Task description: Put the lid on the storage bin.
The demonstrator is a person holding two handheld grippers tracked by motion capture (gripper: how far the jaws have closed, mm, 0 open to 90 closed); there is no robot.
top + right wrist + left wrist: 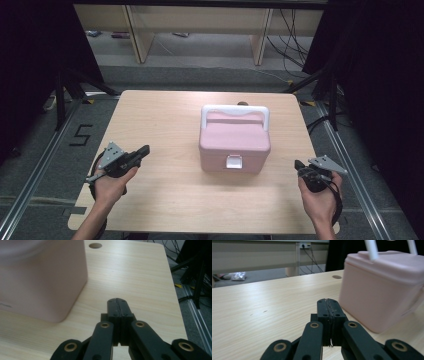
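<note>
A pink lidded box (234,144) with a white carry handle (235,113) and a white front latch (234,161) stands on the wooden table (165,125), right of centre. My left gripper (145,149) hovers left of the box, jaws pressed together with nothing between them. In the left gripper view its tips (328,300) point past the box (384,285) at the right. My right gripper (298,164) is held right of the box near the table's edge, also shut and empty. In the right gripper view its tips (117,300) sit beside the box (42,275) at the left.
A round cable hole (242,104) lies in the table behind the box. Dark stands (70,85) and cables (292,45) flank the table on the floor. Pale wooden furniture (200,25) stands beyond. A "5" mark (81,135) is on the floor at left.
</note>
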